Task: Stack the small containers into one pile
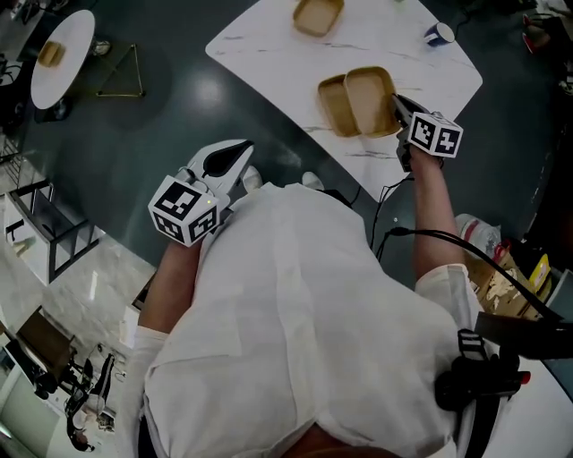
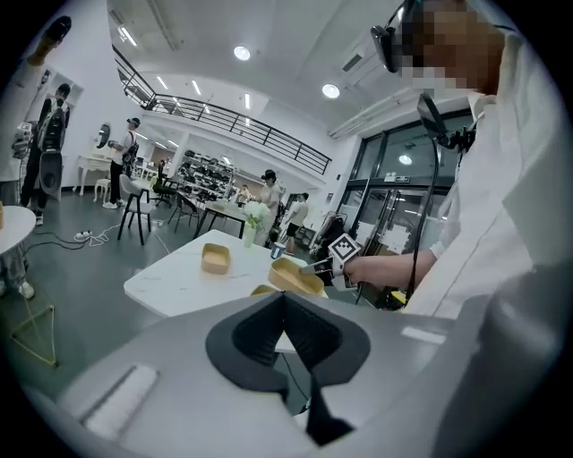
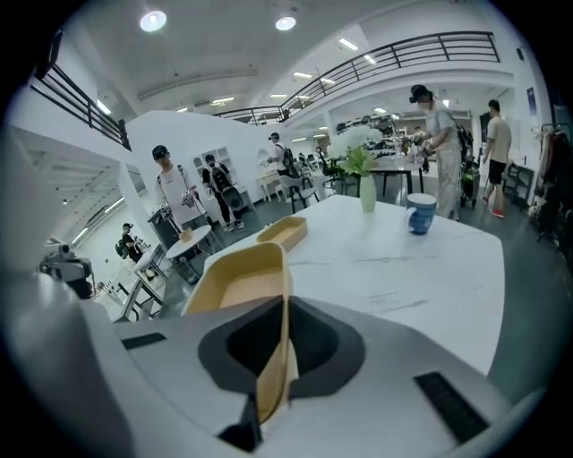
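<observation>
The right gripper (image 1: 399, 105) pinches the rim of a tan container (image 1: 370, 100) above the marble table (image 1: 269, 36), a second container (image 1: 336, 106) touching at its nine o'clock, while the left gripper (image 1: 240, 150), jaws pressed together and empty, hangs off-table at seven o'clock.

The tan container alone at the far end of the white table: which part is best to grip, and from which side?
Probably its thin side wall at the rim, one jaw inside, one outside, coming from above. The lone container sits upright and open, so its rim is free. The right gripper holds a second container this way.
</observation>
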A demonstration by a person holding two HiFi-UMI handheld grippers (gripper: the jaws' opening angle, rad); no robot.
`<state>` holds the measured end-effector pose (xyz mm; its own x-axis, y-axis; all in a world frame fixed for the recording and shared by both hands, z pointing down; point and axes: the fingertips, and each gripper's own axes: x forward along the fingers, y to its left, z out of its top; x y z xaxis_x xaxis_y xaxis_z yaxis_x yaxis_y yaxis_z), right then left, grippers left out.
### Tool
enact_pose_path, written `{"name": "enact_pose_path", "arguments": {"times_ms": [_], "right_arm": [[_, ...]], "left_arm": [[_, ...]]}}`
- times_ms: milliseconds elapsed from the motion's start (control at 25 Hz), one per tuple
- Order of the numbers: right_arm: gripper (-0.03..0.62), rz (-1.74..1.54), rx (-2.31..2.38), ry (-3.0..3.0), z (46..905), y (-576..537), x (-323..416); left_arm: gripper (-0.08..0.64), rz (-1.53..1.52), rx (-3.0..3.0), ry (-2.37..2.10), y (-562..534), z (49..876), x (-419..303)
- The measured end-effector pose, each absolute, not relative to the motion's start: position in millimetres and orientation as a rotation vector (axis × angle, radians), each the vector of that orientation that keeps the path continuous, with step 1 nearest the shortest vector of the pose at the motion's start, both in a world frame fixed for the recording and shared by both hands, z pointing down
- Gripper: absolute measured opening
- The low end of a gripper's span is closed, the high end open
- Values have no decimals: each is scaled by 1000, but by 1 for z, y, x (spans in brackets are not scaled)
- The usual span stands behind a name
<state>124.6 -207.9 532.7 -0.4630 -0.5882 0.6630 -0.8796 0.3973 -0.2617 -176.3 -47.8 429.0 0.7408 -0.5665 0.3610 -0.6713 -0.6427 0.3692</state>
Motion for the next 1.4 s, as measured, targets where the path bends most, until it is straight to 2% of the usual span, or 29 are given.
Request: {"name": "enact_pose_path", "arguments": {"times_ms": [440,1080,1200,1400], "right_arm": [[15,784,1130,-2165,573,-202,81],[20,782,1046,-2157,600,-205,74],[103,755,1018,-2168,593,-207,75],[103,750,1040,-2230,568,-225,76]], "left_arm": [[7,350,2443,-901,-46,443,-224],[8,344,2448,-931,-91,428,-182],[8,347,2446,-937,-94,429,-177],[8,337,2438,-974,-101,425,-175]]}}
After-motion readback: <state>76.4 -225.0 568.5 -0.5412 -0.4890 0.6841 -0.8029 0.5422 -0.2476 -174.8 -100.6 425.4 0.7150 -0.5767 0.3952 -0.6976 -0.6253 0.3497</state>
